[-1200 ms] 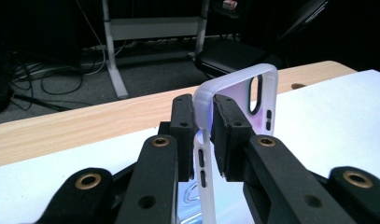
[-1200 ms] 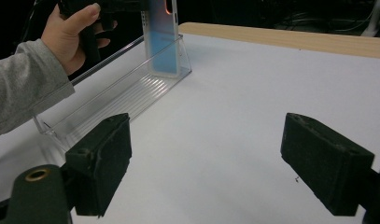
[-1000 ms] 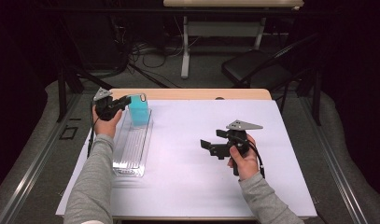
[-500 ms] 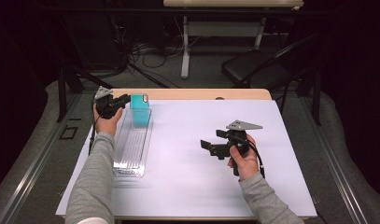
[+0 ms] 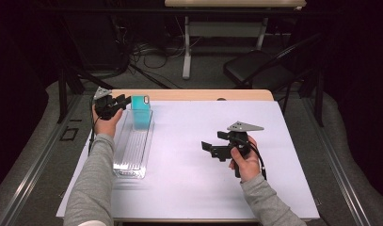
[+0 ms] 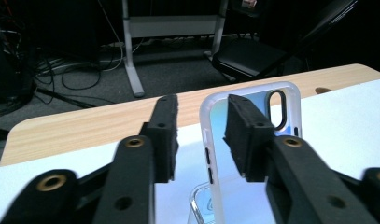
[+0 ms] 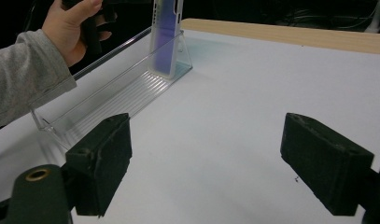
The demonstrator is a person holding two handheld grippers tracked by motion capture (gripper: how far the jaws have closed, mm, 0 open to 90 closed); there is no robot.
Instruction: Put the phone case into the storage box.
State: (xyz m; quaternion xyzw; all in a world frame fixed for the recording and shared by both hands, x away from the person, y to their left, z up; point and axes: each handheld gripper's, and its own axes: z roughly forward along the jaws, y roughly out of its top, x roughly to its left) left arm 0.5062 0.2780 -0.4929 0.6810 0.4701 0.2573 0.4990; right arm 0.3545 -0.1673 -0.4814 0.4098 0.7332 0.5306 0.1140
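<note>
At far left of desk: work in hand, a phone case standing in a clear tray
Left claw (image 5: 124, 101): jaws have just been opening; a gap shows on both sides of the case edge, pads not pressing, nothing held
Left claw, own view (image 6: 199, 128): case rim stands between the two black pads, nearer the right-hand pad
Phone case (image 5: 140, 111): clear rim, teal-blue back, upright on its short end, just right of left claw tips; camera cut-out at top
Phone case, seen from right claw's camera (image 7: 166, 35): stands in the far end of the tray, leaning slightly against the end wall
Tray (image 5: 131, 153): clear ribbed plastic, long and narrow, runs from under left claw back toward the person
Left hand (image 5: 106, 123): wraps the claw body, grey sleeve behind
Right claw (image 5: 208, 149): wide open, nothing between pads, well apart from tray, pointing left toward it
Right claw, own view (image 7: 220, 168): bare white desk between pads
Desk (image 5: 194, 188): white sheet over wood top
</note>
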